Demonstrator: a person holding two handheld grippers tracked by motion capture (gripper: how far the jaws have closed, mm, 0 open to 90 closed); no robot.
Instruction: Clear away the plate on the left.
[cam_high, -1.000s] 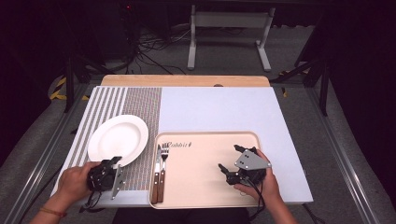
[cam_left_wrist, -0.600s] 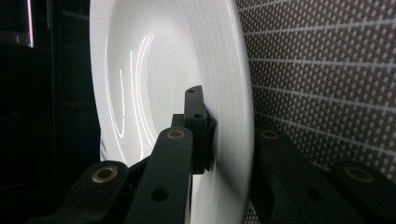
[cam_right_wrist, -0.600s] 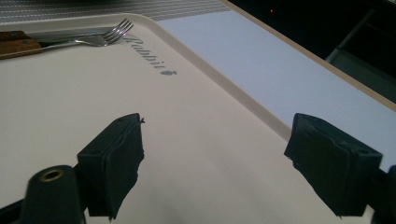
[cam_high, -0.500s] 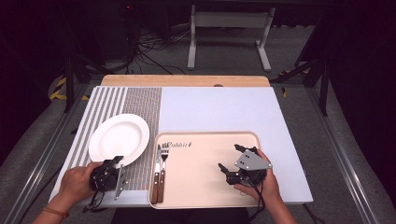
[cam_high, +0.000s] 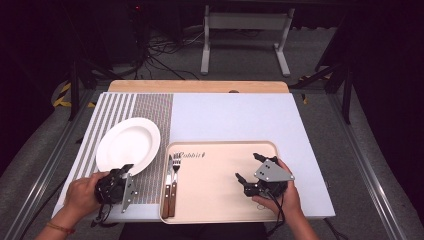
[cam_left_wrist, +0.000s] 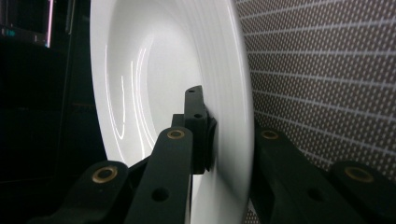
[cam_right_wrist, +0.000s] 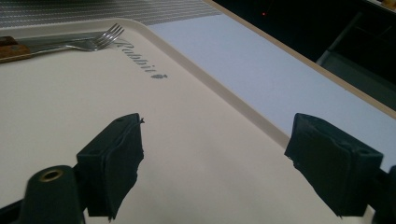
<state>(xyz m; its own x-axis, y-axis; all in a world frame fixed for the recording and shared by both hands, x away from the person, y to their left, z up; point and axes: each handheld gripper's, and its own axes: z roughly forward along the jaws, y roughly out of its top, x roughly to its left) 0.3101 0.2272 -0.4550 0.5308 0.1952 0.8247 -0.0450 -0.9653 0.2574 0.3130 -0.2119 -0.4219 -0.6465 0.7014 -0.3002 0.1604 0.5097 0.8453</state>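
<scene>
A white plate (cam_high: 127, 145) lies on the striped placemat (cam_high: 150, 107) at the left. My left gripper (cam_high: 124, 171) is at the plate's near rim, shut on it. In the left gripper view the plate (cam_left_wrist: 177, 70) stands edge-on with its rim pinched between the jaws of my left gripper (cam_left_wrist: 229, 130). My right gripper (cam_high: 248, 166) hovers open over the right half of the beige tray (cam_high: 220, 143). Nothing is between the pads of the right gripper (cam_right_wrist: 215, 154) above the tray (cam_right_wrist: 70, 102).
A fork (cam_high: 175, 170) and a wooden-handled knife (cam_high: 166, 192) lie side by side at the tray's left end; the fork (cam_right_wrist: 93, 41) also shows far off in the right gripper view. A pale blue mat (cam_high: 235, 115) covers the table beyond the tray.
</scene>
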